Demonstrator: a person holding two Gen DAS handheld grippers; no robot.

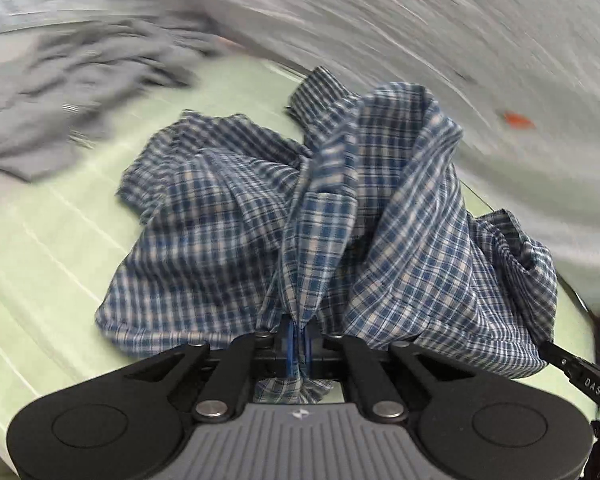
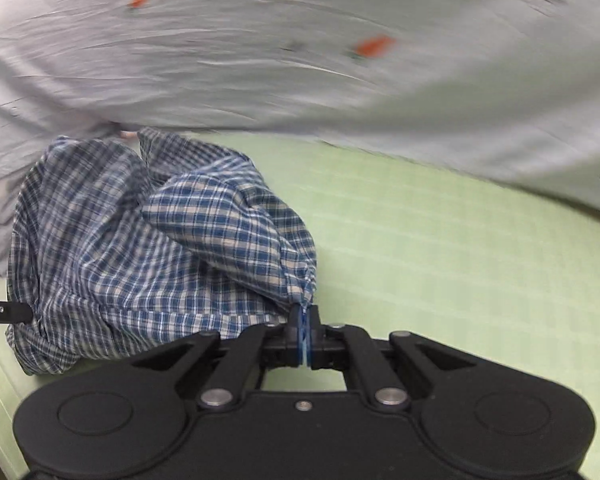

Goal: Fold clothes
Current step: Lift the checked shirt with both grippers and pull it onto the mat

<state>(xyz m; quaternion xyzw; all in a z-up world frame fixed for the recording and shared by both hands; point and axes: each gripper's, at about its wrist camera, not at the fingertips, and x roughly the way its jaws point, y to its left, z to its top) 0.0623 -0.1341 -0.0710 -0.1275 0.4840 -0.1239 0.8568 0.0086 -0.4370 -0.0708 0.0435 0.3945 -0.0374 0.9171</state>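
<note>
Nearest, the left tongs (image 1: 300, 336) and right tongs (image 2: 304, 332) each pinch a bunched bit of the blue plaid shirt (image 1: 300, 208), which sits crumpled on the green mat (image 2: 440, 248). It likely needs spreading flat before folding. Beyond lies a grey garment (image 1: 68, 92).

We see a pale green mat (image 2: 440, 240) with a faint grid filling the lower right of the right wrist view. Behind it, across the top of the frame, spreads a blurred light grey sheet (image 2: 300, 60) dotted with orange marks (image 2: 374, 46).
</note>
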